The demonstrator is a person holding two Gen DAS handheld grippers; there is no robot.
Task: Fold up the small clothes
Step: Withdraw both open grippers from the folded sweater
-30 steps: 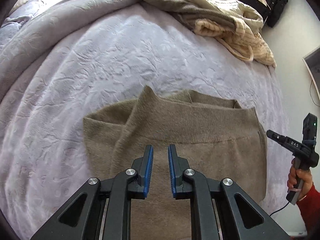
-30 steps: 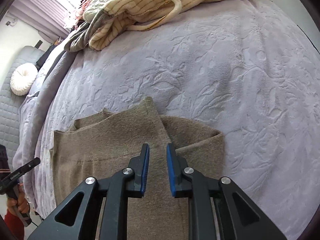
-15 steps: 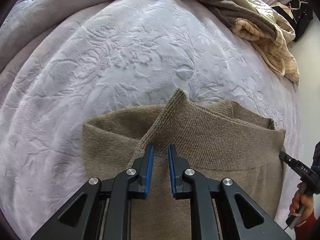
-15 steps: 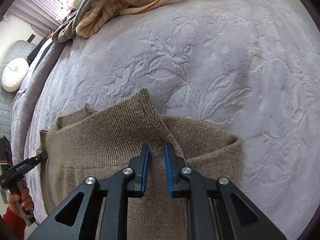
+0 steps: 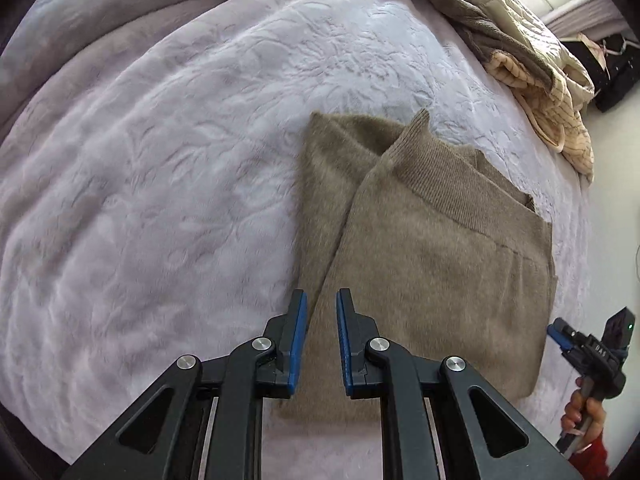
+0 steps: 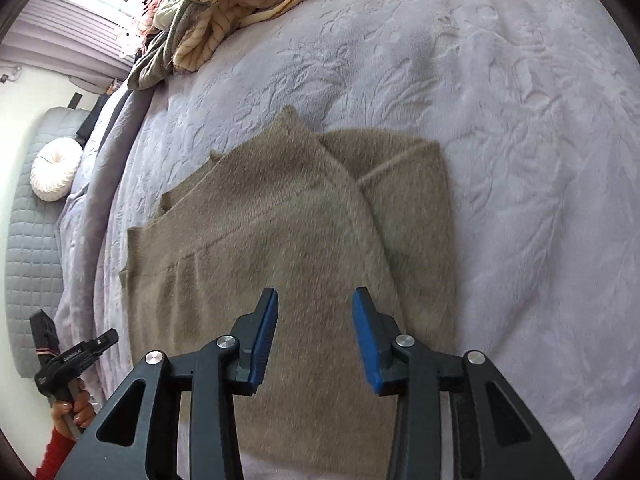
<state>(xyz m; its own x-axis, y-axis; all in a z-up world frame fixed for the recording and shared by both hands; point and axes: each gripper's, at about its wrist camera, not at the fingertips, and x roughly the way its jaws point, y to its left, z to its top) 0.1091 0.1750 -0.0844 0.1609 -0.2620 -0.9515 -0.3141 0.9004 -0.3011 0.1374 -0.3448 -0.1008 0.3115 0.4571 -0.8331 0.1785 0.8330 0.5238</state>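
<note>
A tan knit garment (image 5: 432, 248) lies folded flat on the lilac bedspread (image 5: 168, 168), its ribbed band angled across the far end. It also shows in the right wrist view (image 6: 280, 232). My left gripper (image 5: 321, 308) hovers over the garment's left folded edge, its jaws a narrow gap apart with nothing between them. My right gripper (image 6: 315, 308) is open wide and empty above the garment's near half. Each gripper shows at the edge of the other's view, the right one (image 5: 588, 352) and the left one (image 6: 76, 360).
A heap of cream striped and olive clothes (image 5: 528, 64) lies at the far end of the bed, also in the right wrist view (image 6: 224, 12). A round white cushion (image 6: 54, 174) rests against a grey quilted headboard (image 6: 28, 240). A bunched lilac blanket (image 5: 120, 12) lies along the far left.
Both grippers have drawn back from the garment's ribbed band and risen. The right gripper's jaws have opened wide. The left gripper has shifted left, over the folded edge.
</note>
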